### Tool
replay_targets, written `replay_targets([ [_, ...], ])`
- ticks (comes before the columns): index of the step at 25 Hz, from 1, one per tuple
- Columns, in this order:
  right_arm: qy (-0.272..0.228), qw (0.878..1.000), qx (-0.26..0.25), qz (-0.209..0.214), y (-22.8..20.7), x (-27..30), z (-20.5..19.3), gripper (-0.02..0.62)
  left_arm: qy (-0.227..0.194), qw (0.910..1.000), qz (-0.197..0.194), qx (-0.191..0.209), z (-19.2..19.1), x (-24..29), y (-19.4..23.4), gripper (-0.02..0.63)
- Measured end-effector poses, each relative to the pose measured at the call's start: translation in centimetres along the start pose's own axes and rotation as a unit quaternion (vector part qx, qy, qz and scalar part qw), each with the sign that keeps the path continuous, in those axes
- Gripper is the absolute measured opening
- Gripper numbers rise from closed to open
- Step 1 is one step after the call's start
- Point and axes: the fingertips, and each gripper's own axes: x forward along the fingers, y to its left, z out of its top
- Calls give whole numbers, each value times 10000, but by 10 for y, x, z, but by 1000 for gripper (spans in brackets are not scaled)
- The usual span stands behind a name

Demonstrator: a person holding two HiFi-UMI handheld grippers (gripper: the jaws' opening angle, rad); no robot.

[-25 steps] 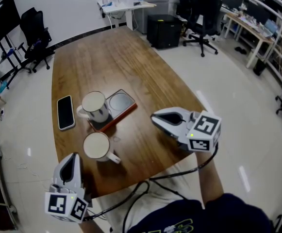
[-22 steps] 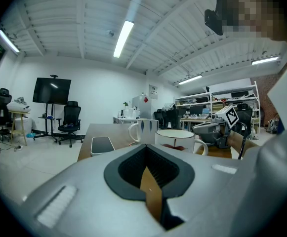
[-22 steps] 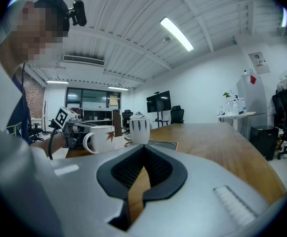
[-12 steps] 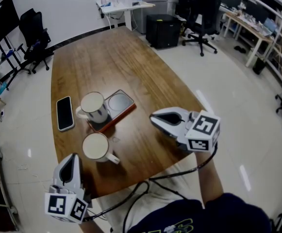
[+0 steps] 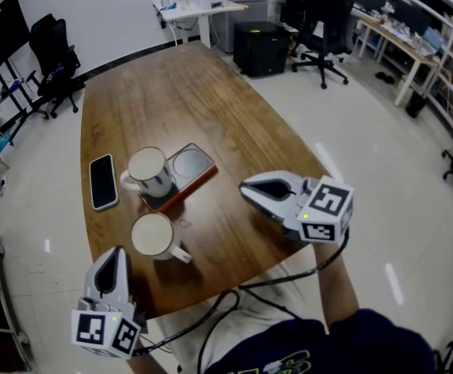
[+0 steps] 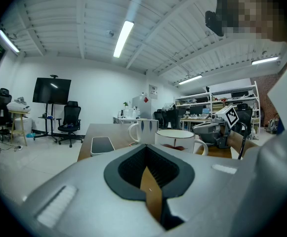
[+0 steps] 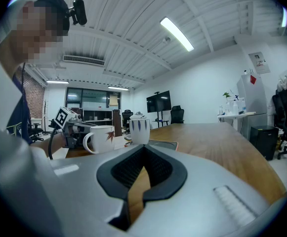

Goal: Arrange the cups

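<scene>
Two white cups stand on the wooden table (image 5: pixel 171 100). One cup (image 5: pixel 150 170) with blue marks sits on the left square of a dark two-place coaster tray (image 5: pixel 189 170); its right square is bare. The other cup (image 5: pixel 156 236), with a red leaf print, stands on the wood nearer me, handle to the right. My left gripper (image 5: pixel 117 262) is shut and empty at the table's near left edge, just short of the leaf cup (image 6: pixel 179 138). My right gripper (image 5: pixel 249 189) is shut and empty to the right, pointing left toward both cups (image 7: pixel 100 138).
A black phone (image 5: pixel 104 181) lies left of the tray. Office chairs (image 5: pixel 323 22), a black cabinet (image 5: pixel 262 48) and desks (image 5: pixel 203 10) stand beyond the table's far end. A cable (image 5: pixel 234 298) runs across my lap below the table's near edge.
</scene>
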Motion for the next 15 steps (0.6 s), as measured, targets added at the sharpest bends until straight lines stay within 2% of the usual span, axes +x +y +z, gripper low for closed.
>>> replay_targets([
  [5,-15,10000,-6,-9,0,1,0,8,0,10000,-15,-1,-1,1,0,3],
  [9,-5,10000,-4,1,0,1,-1,8,55,9997,-255,30,-2,3,-6,2],
  [15,-8,10000,-7,-16,0,1,0,8,-14,9998,-173,36,-1,2,-5,3],
])
